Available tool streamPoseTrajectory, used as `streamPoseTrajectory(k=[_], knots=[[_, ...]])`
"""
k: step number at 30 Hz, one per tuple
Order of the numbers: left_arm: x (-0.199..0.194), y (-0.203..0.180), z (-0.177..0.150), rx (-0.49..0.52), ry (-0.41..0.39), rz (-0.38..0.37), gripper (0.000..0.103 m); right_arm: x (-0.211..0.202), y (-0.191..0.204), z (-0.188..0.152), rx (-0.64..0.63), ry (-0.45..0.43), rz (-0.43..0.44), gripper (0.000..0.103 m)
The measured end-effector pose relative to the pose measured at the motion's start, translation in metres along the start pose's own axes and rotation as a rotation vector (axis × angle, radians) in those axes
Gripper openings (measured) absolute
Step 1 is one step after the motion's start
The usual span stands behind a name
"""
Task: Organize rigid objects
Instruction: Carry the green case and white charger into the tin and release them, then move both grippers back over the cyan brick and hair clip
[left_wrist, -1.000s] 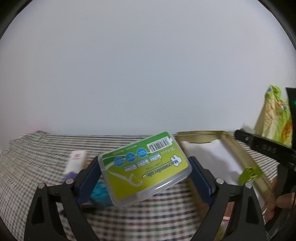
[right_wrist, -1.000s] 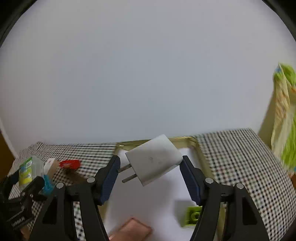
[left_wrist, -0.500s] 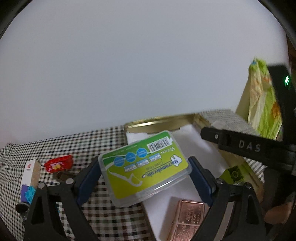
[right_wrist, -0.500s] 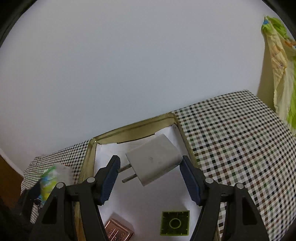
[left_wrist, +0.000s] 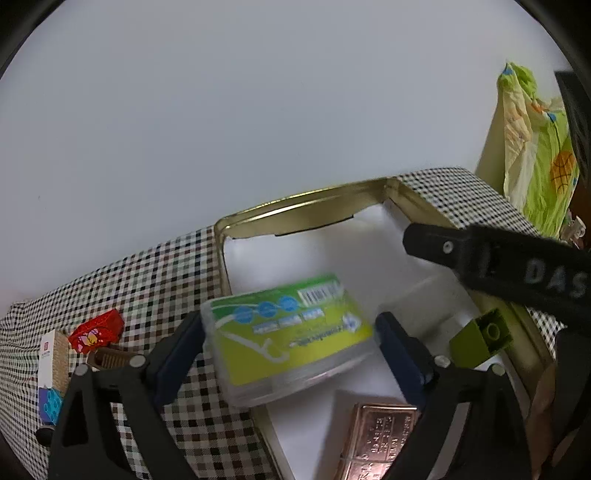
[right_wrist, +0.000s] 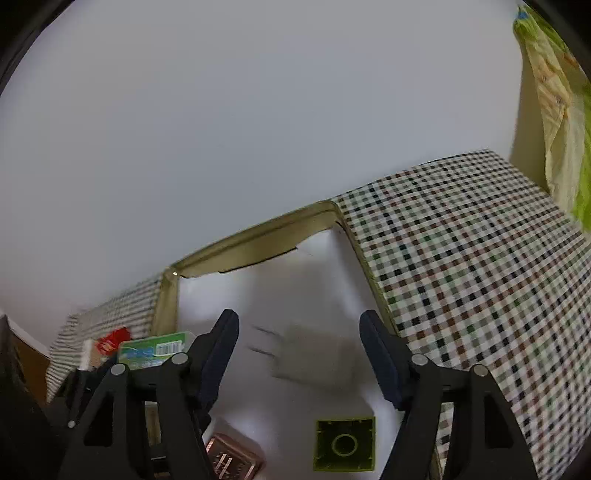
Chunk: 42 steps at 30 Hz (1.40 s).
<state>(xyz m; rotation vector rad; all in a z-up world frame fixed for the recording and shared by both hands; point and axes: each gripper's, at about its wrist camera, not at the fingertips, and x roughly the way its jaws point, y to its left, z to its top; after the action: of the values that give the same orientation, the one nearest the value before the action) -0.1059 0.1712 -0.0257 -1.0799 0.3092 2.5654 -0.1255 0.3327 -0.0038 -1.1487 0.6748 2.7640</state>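
- So we're at the drop-off step: both grippers sit over the gold tray (left_wrist: 303, 206) with the white liner, and both loads are being let go.
- Our left gripper (left_wrist: 290, 354) has just been opening; its jaws stand apart, and the green floss pick box (left_wrist: 291, 336) is blurred between them, a gap showing on the right pad's side. It's over the tray's left rim, partly above the checked cloth (left_wrist: 159, 280), so we can't swear it lands fully inside.
- Our right gripper (right_wrist: 297, 350) has just been opening too; the white charger plug (right_wrist: 314, 358) is a blurry smear between the spread jaws, touching neither pad as far as we can tell, over the tray's middle.
- Already in the tray: a green brick (right_wrist: 345, 443) and a copper bar (right_wrist: 231, 461).
- Next, we'd say lift both grippers clear, check the box's landing, then go for the leftovers on the cloth: red packet (left_wrist: 98, 330), white carton (left_wrist: 53, 356), blue brick (left_wrist: 50, 404).
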Motion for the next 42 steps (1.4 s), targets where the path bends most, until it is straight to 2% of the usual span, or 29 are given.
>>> streamPoseTrajectory(k=[1, 6, 10, 12, 15, 20, 26, 33, 42], knots=[[0.0, 0.001, 0.0, -0.003, 0.001, 0.003, 0.098, -0.001, -0.002, 0.0, 0.014, -0.003, 0.011, 0.079], [-0.006, 0.009, 0.003, -0.051, -0.018, 0.008, 0.099, -0.008, -0.015, 0.001, 0.095, -0.04, 0.046, 0.08], [-0.021, 0.029, 0.006, -0.165, -0.096, 0.023, 0.101, -0.02, -0.023, -0.001, 0.158, -0.111, 0.08, 0.08], [-0.033, 0.042, 0.003, -0.23, -0.149, 0.036, 0.102, -0.026, -0.021, -0.002, 0.156, -0.147, 0.073, 0.08], [-0.044, 0.055, -0.003, -0.277, -0.202, 0.06, 0.102, -0.034, -0.017, -0.004, 0.149, -0.195, 0.07, 0.08], [-0.052, 0.067, -0.019, -0.3, -0.233, 0.123, 0.102, -0.039, -0.012, -0.01, 0.152, -0.222, 0.076, 0.08], [-0.057, 0.08, -0.04, -0.3, -0.249, 0.221, 0.102, -0.056, -0.004, -0.018, 0.143, -0.3, 0.07, 0.08], [-0.059, 0.096, -0.06, -0.321, -0.239, 0.237, 0.102, -0.063, 0.002, -0.032, 0.15, -0.369, 0.047, 0.081], [-0.067, 0.095, -0.077, -0.26, -0.272, 0.305, 0.102, -0.067, 0.016, -0.053, 0.15, -0.423, 0.03, 0.081]])
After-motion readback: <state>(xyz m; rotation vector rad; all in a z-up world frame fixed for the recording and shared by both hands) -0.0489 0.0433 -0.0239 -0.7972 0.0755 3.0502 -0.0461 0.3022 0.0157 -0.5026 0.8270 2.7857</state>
